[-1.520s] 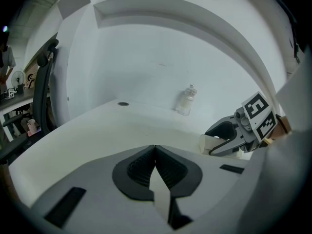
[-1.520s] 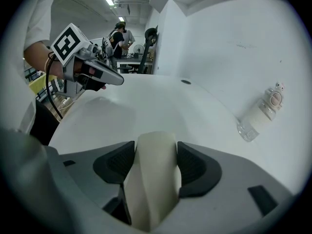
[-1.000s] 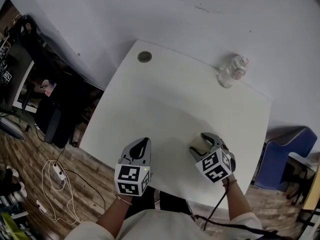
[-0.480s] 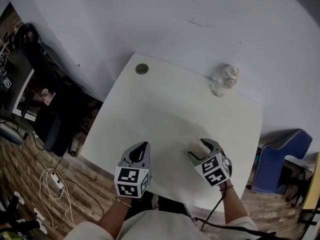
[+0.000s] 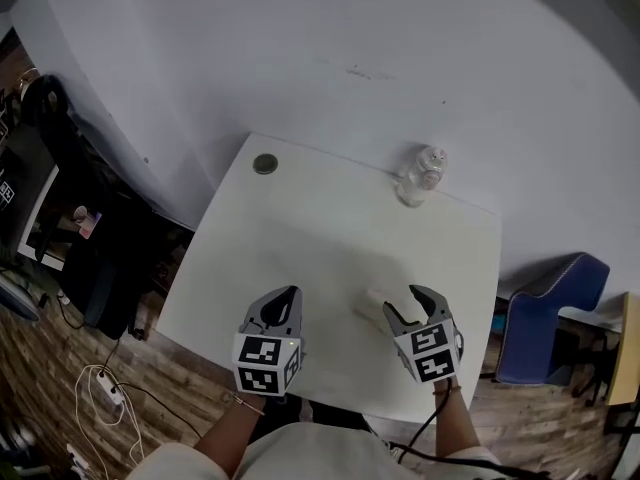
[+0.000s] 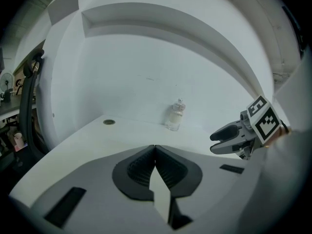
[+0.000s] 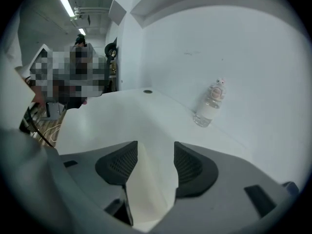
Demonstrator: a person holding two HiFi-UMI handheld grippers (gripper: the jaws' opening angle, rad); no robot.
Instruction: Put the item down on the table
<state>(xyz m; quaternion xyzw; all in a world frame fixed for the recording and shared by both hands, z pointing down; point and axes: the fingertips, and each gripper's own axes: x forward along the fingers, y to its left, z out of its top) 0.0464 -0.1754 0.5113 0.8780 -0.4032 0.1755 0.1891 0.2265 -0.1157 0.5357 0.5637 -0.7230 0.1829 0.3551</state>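
Left hand-held gripper [image 5: 289,294] closed tight; right hand-held gripper [image 5: 402,302] gaping, just narrowing, empty

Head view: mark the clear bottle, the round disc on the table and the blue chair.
clear bottle [image 5: 418,176], head view, middle of its body.
round disc [image 5: 265,164], head view, its centre.
blue chair [image 5: 542,323], head view, its blue shell.

Round disc [image 5: 265,164] at the far corner of the table [image 5: 320,228]: too small to identify. Bottle [image 5: 420,173] label: too small to read.
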